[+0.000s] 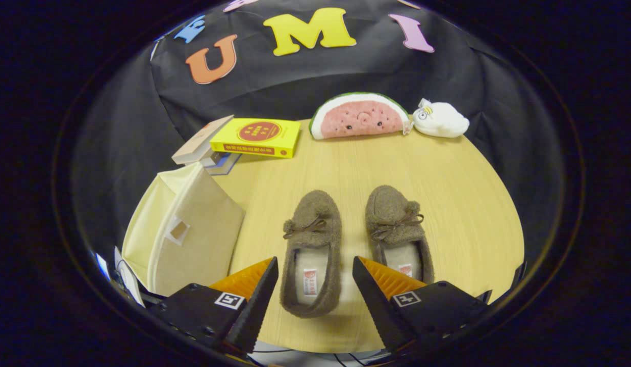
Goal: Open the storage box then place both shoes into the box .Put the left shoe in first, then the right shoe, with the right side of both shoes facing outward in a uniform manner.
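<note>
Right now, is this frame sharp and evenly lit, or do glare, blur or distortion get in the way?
Gripper view: sharp and evenly lit, shadows soft. Fisheye bends the table edge and storage box. No glare on the slippers. The open claw straddles the left slipper's heel.

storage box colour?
Cream/beige fabric storage box, lid closed; seen in the gripper view, beside the open gripper.

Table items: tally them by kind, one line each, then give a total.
Shoes: 2, left shoe between the open gripper's fingers, right shoe beside it
Storage box: 1
Books: 2, yellow book, book under it
Plush toys: 2, watermelon, white toy
Total: 7
</note>
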`<state>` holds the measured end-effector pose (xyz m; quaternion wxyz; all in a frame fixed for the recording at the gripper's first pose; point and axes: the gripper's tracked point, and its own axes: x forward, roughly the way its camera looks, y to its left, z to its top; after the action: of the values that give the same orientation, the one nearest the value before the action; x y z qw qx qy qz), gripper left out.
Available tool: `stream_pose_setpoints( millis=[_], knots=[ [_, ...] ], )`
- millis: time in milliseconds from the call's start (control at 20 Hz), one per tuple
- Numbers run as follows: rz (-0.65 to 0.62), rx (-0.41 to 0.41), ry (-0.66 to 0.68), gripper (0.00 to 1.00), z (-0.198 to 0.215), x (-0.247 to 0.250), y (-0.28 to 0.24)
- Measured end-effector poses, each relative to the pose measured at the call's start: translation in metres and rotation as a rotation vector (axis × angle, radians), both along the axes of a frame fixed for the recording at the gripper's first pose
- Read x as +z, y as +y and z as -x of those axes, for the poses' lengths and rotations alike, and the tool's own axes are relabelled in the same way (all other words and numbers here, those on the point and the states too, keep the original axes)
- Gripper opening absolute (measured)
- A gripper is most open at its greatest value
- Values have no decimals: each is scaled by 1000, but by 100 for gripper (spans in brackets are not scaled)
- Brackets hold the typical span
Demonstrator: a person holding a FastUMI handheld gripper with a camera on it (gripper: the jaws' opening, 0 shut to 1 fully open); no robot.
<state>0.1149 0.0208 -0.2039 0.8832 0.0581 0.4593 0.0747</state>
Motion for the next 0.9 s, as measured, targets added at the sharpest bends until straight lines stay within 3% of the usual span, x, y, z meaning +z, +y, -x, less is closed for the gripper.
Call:
stream_pose_setpoints(
  millis=[200, 400, 650, 900],
  knots=[
    [-17, 36, 170, 78, 0, -31, -2],
    [29, 37, 307, 45, -6, -55, -5],
    [84, 35, 360, 3, -10, -56, -3],
    [-45, 16, 326, 0, -1, -22, 7]
  ],
)
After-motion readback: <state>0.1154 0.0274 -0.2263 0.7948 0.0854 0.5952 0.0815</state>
